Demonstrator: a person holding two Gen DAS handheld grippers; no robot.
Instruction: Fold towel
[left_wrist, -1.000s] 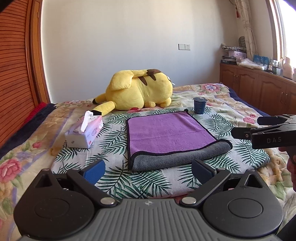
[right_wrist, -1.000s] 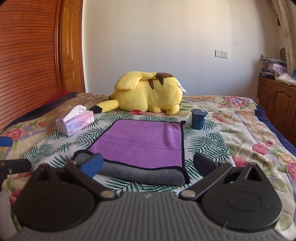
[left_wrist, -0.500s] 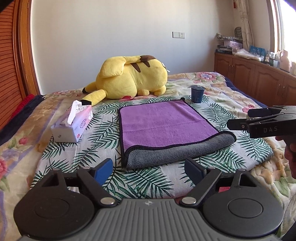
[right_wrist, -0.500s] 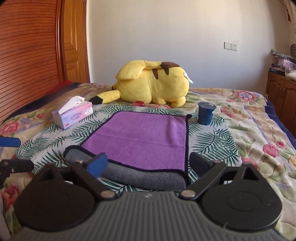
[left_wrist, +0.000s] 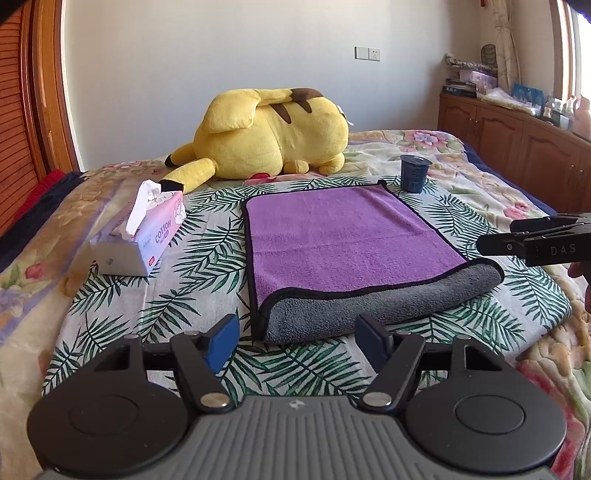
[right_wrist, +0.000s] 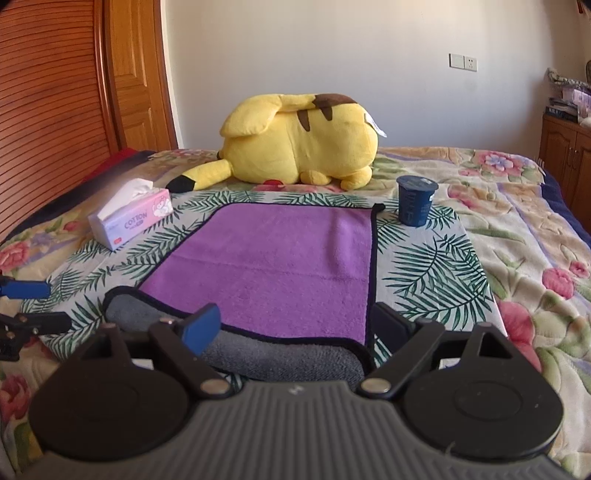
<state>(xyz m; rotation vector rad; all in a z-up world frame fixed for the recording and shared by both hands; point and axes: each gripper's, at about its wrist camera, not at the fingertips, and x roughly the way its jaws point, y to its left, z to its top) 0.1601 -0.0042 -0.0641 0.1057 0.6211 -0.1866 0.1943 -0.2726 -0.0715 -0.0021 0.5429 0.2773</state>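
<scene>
A purple towel (left_wrist: 340, 232) with a black hem and grey underside lies flat on the bed, its near edge rolled back to show grey (left_wrist: 369, 306). It also shows in the right wrist view (right_wrist: 280, 266). My left gripper (left_wrist: 297, 338) is open and empty, just short of the towel's near left corner. My right gripper (right_wrist: 293, 326) is open and empty, its fingers spanning the towel's near grey edge (right_wrist: 280, 356). The right gripper also shows from the side in the left wrist view (left_wrist: 535, 243). The left gripper's fingers (right_wrist: 26, 288) show at the left edge of the right wrist view.
A yellow plush toy (left_wrist: 273, 136) lies behind the towel. A pink tissue box (left_wrist: 144, 236) stands left of the towel, and a dark blue cup (left_wrist: 415, 173) stands at its far right corner. Wooden cabinets (left_wrist: 517, 147) line the right wall and a wooden door (right_wrist: 51, 92) is at left.
Both grippers have moved closer to the towel's near edge. The right gripper's fingers now span the grey edge. The towel has not moved.
</scene>
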